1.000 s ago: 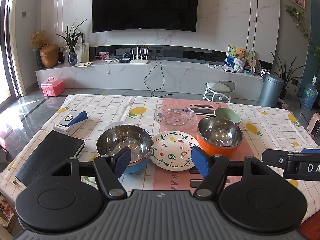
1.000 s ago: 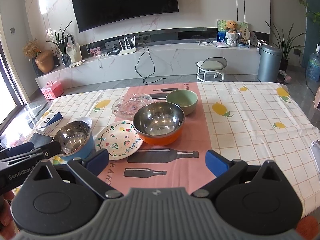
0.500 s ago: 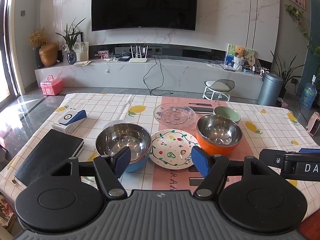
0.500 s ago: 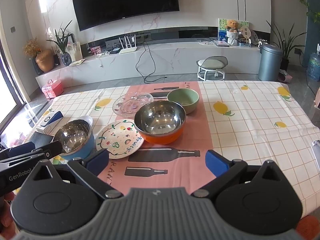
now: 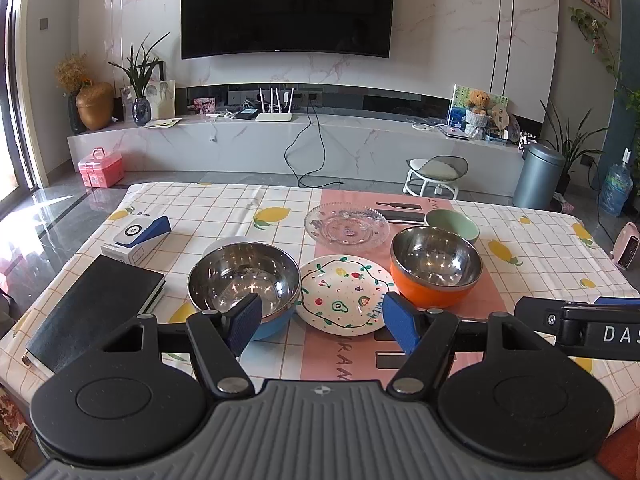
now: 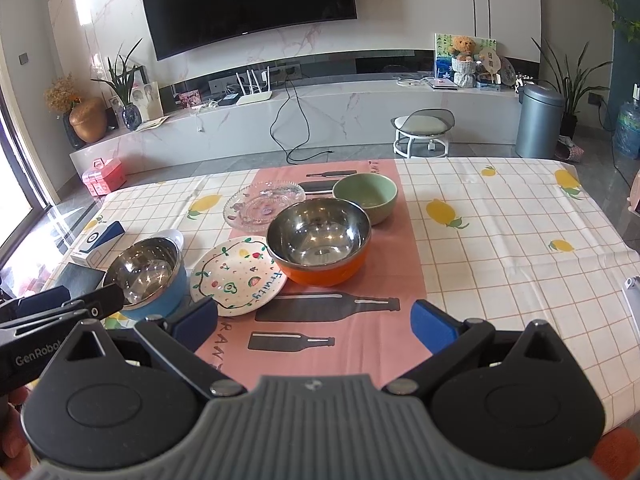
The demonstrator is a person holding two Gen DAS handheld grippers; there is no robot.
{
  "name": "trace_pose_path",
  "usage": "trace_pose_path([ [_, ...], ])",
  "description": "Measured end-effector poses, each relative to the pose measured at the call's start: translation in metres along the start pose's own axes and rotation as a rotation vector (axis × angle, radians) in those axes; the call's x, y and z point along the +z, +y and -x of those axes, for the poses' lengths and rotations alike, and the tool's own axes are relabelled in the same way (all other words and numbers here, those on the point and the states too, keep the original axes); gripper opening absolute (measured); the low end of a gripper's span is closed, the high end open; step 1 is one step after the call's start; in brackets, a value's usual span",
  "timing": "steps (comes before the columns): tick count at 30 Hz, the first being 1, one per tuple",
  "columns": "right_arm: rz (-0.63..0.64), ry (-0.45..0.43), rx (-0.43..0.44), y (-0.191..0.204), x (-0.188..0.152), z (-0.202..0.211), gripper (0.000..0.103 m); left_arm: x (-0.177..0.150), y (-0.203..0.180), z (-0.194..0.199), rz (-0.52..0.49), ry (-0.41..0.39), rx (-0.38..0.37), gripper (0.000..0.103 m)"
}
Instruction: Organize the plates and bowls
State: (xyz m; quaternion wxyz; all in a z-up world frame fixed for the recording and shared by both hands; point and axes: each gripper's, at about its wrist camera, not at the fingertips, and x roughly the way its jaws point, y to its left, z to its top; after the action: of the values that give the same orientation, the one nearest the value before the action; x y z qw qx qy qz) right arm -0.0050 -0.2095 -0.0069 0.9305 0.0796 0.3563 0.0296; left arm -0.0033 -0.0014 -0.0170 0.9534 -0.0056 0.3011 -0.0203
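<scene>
On the table stand a blue-sided steel bowl [image 5: 244,280] [image 6: 146,276], a painted fruit plate [image 5: 346,294] [image 6: 238,274], an orange-sided steel bowl [image 5: 436,266] [image 6: 318,240], a clear glass plate [image 5: 346,228] [image 6: 262,208] and a green bowl [image 5: 452,224] [image 6: 366,196]. A white bowl [image 6: 170,238] peeks out behind the blue bowl. My left gripper [image 5: 322,322] is open and empty, just short of the fruit plate. My right gripper [image 6: 314,326] is open and empty, above the pink runner, short of the orange bowl.
A black notebook [image 5: 96,300] and a white and blue box [image 5: 136,236] lie at the table's left. A white object [image 6: 632,300] sits at the right edge. The right half of the checked tablecloth [image 6: 500,248] holds nothing else. The floor drops off beyond the far edge.
Both grippers have edged slightly forward and up; the dishes sit a little lower and nearer in both views. Nothing was taken hold of or moved.
</scene>
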Motion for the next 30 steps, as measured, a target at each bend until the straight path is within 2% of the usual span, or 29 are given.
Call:
trace_pose_path([
  [15,-0.002,0.007,-0.001,-0.001,0.001,-0.001,0.101,-0.001,-0.001,0.0,0.002,0.007,-0.002,0.082],
  [23,0.01,0.012,0.001,0.003,0.002,-0.005,0.101,0.003,0.005,-0.005,-0.005,0.038,-0.003,0.082],
  [27,0.022,-0.007,0.044,0.008,0.003,-0.015,0.1,0.006,0.017,-0.015,0.013,0.055,-0.004,0.081],
  [30,0.026,-0.003,0.069,0.013,0.004,-0.029,0.1,0.009,0.034,-0.027,0.064,0.075,-0.027,0.076],
])
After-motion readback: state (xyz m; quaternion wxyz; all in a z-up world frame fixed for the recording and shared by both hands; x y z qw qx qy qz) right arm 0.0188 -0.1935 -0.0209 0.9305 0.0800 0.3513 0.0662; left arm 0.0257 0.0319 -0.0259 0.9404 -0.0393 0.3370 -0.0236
